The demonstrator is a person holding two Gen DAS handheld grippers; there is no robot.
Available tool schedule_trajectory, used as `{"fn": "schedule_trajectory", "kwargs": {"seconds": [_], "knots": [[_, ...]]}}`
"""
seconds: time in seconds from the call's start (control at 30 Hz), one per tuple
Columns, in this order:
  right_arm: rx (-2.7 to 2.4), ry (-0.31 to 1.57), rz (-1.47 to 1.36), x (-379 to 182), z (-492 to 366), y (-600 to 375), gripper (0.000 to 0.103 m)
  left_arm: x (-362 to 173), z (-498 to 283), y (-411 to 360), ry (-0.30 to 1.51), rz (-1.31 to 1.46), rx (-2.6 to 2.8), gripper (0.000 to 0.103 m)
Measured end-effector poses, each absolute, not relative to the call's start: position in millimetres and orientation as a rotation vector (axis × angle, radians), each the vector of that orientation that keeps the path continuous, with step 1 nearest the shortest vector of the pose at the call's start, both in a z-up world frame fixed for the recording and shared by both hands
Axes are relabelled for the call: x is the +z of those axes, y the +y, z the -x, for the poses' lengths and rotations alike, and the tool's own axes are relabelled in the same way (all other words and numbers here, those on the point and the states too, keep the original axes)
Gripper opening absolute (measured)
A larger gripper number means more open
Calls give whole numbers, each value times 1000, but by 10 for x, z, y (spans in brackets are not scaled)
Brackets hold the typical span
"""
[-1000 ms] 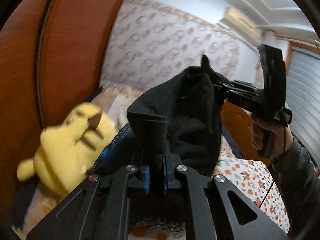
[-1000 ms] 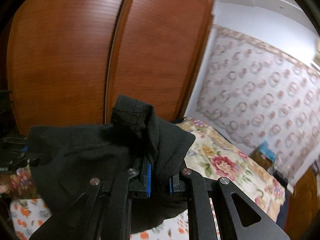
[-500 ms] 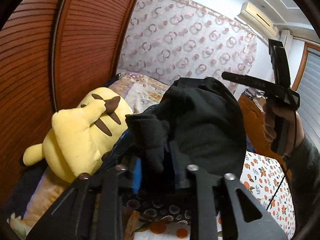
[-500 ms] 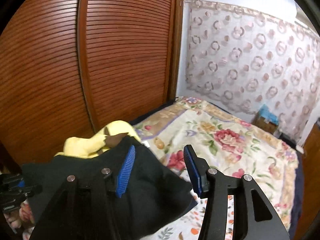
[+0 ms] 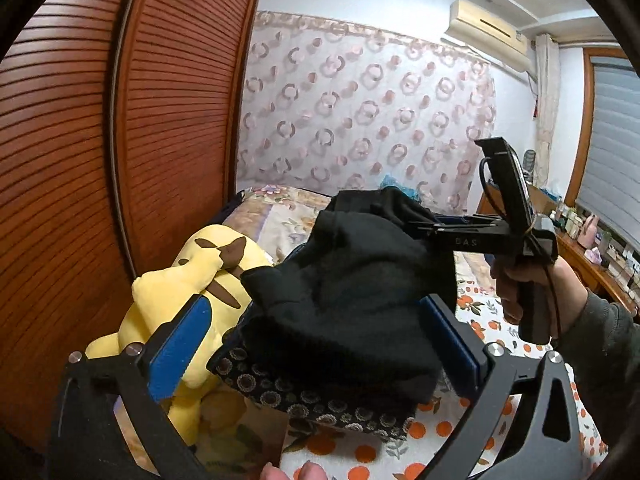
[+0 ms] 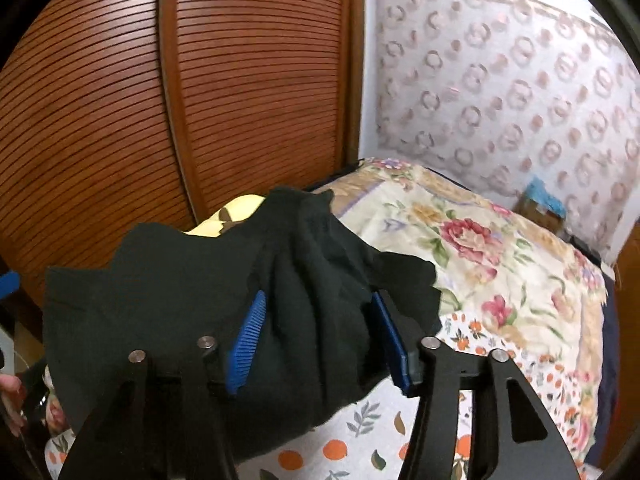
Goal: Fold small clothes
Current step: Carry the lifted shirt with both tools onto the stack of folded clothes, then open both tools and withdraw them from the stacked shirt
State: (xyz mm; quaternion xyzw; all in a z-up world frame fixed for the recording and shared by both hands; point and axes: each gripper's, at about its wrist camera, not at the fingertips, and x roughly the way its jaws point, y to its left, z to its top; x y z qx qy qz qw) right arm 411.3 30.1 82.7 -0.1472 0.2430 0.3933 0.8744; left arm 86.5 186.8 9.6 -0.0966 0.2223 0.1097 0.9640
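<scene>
Black garment bunched, resting on a patterned folded piece on the bed. Left gripper jaws opening wide, cloth between, unpressed. Right gripper jaws opening likewise. Release underway; neatness of fold unclear.

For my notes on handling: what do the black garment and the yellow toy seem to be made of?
Black garment: probably a soft knit or fleece; matte, drapes in limp folds. Yellow toy: seemingly plush fabric with stuffing; fuzzy, rounded, sewn brown patches.
</scene>
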Motion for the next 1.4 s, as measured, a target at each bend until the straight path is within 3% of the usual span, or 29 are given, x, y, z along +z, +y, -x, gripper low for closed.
{"fn": "schedule_trajectory", "kwargs": {"seconds": [0.27,0.63,1.4], "knots": [[793,434,223,1006,-3467,-192,62,168,-754,1581,441,131,171,103],[726,376,167,770,-2235,-1046,83,184,-715,1027,435,82,95,103],[391,267,26,781,-574,-1918,88,386,-581,-53,420,35,-41,103]]}}
